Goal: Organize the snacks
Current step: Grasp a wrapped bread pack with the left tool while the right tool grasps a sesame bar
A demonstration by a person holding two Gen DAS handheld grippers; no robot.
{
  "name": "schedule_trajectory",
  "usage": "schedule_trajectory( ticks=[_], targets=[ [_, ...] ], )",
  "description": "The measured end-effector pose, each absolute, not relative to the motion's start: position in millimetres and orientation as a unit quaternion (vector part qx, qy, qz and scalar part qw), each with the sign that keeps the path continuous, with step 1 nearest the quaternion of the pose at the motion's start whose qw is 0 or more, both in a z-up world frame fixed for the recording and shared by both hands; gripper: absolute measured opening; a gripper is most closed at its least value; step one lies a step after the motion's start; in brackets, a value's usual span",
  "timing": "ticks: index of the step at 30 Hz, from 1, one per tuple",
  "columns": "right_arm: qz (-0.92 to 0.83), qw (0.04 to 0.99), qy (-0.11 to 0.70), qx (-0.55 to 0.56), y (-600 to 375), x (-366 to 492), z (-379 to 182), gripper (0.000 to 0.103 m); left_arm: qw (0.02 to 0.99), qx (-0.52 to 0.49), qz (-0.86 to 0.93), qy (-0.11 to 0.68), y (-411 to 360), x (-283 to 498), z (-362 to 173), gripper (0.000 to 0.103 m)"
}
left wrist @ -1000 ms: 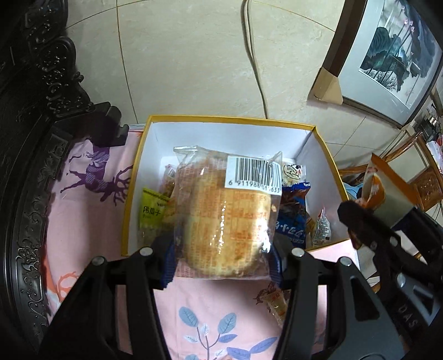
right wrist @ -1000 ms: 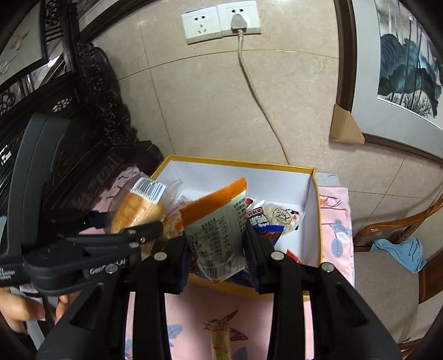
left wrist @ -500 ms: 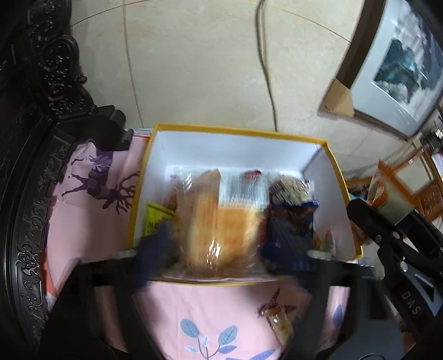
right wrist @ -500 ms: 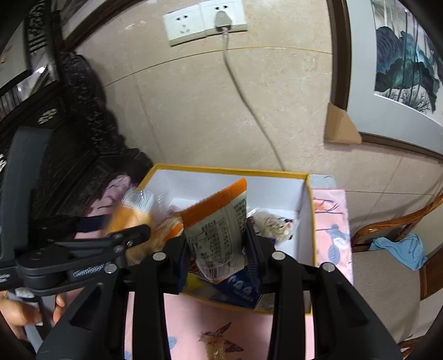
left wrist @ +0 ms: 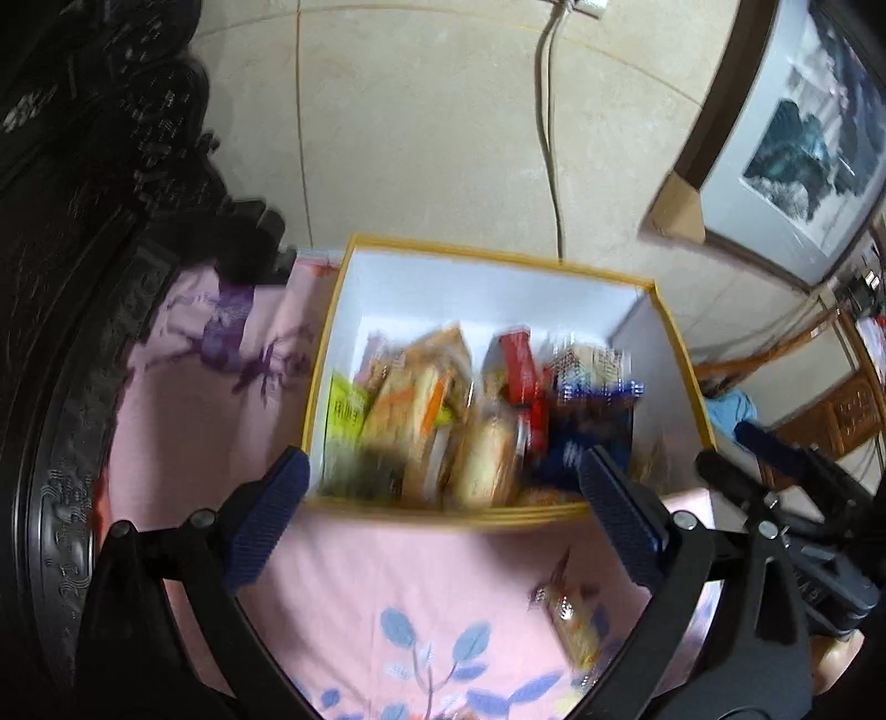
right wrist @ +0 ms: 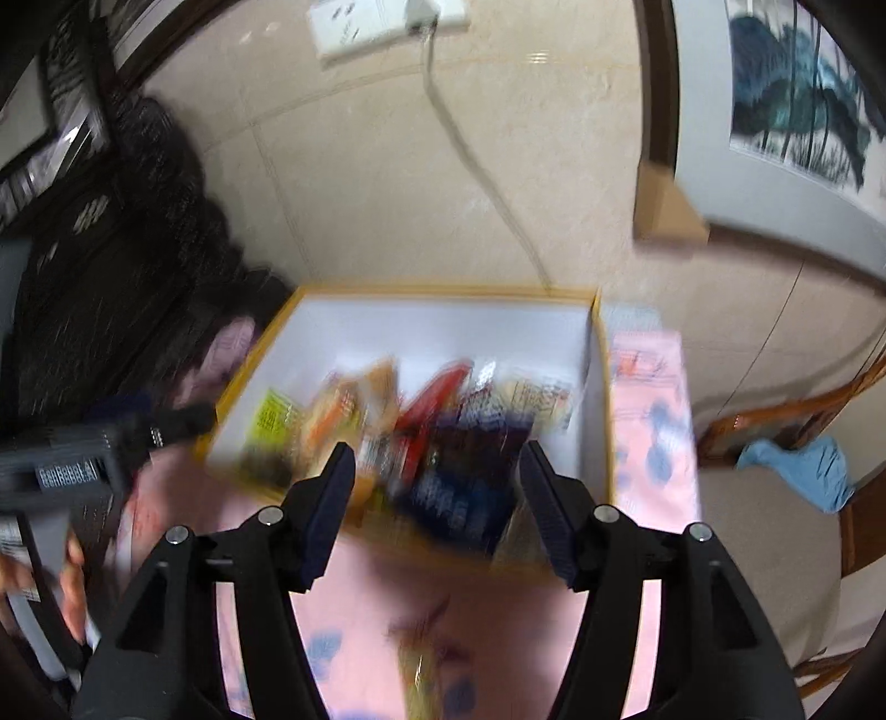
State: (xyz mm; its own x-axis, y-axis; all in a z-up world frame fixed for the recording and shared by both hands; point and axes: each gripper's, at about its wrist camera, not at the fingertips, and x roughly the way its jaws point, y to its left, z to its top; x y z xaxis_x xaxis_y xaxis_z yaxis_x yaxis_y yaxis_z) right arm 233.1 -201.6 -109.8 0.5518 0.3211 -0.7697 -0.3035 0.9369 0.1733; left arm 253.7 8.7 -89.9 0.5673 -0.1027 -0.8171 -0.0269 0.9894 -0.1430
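Note:
A yellow-rimmed box (left wrist: pixel 498 259) with a white inside stands on the pink cloth and holds several snack packets, all blurred. My left gripper (left wrist: pixel 443 473) hangs wide open over the box's near edge, with nothing between its pads. The wrapped bread (left wrist: pixel 487 459) lies in the box just beyond it. My right gripper (right wrist: pixel 437 459) is over the near edge of the same box (right wrist: pixel 443 291); its jaws are opening and nothing is pressed between them. An orange packet (right wrist: pixel 340 412) lies among the snacks. One small loose snack (left wrist: pixel 570 620) stays on the cloth.
Dark carved furniture (left wrist: pixel 83 277) borders the cloth on the left. Behind the box is a tiled wall with a cable (left wrist: pixel 548 138), a socket (right wrist: pixel 387 22) and a framed picture (left wrist: pixel 803 138). A wooden chair with a blue cloth (right wrist: pixel 803 471) stands at the right.
The left gripper let go of the wrapped bread, which dropped into the box, and pulled back. The right gripper released the orange packet into the box and its fingers spread.

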Motion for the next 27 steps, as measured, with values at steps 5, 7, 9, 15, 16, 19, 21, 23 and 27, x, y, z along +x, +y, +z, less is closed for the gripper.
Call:
schedule_trajectory(
  ticks=[5,7,9,15,16,19,21,23,27],
  targets=[
    [0.186,0.829,0.526,-0.037,-186,181,-193,0.063,0.853,-0.091,-0.025,0.513,27,194,-142,0.1],
    [0.177,0.824,0.536,-0.05,-182,172,-216,0.063,0.84,-0.101,-0.02,0.533,34,174,-160,0.099],
    [0.165,0.82,0.544,-0.061,-179,171,-232,0.063,0.82,-0.112,-0.012,0.561,40,149,-182,0.099],
    [0.144,0.82,0.548,-0.08,-173,166,-260,0.055,0.802,-0.106,-0.007,0.588,41,106,-198,0.099],
    [0.145,0.821,0.545,-0.091,-171,162,-261,0.054,0.801,-0.104,-0.008,0.589,41,101,-199,0.099],
    [0.144,0.821,0.546,-0.083,-174,156,-263,0.043,0.795,-0.094,-0.016,0.599,34,90,-204,0.099],
    [0.141,0.82,0.551,-0.073,-179,148,-264,0.041,0.786,-0.081,-0.025,0.612,23,83,-212,0.099],
    [0.141,0.82,0.551,-0.064,-185,138,-265,0.041,0.776,-0.065,-0.033,0.626,12,76,-222,0.099],
    [0.137,0.826,0.544,-0.052,-193,111,-265,0.041,0.764,-0.045,-0.043,0.643,-6,63,-241,0.099]
  ],
)
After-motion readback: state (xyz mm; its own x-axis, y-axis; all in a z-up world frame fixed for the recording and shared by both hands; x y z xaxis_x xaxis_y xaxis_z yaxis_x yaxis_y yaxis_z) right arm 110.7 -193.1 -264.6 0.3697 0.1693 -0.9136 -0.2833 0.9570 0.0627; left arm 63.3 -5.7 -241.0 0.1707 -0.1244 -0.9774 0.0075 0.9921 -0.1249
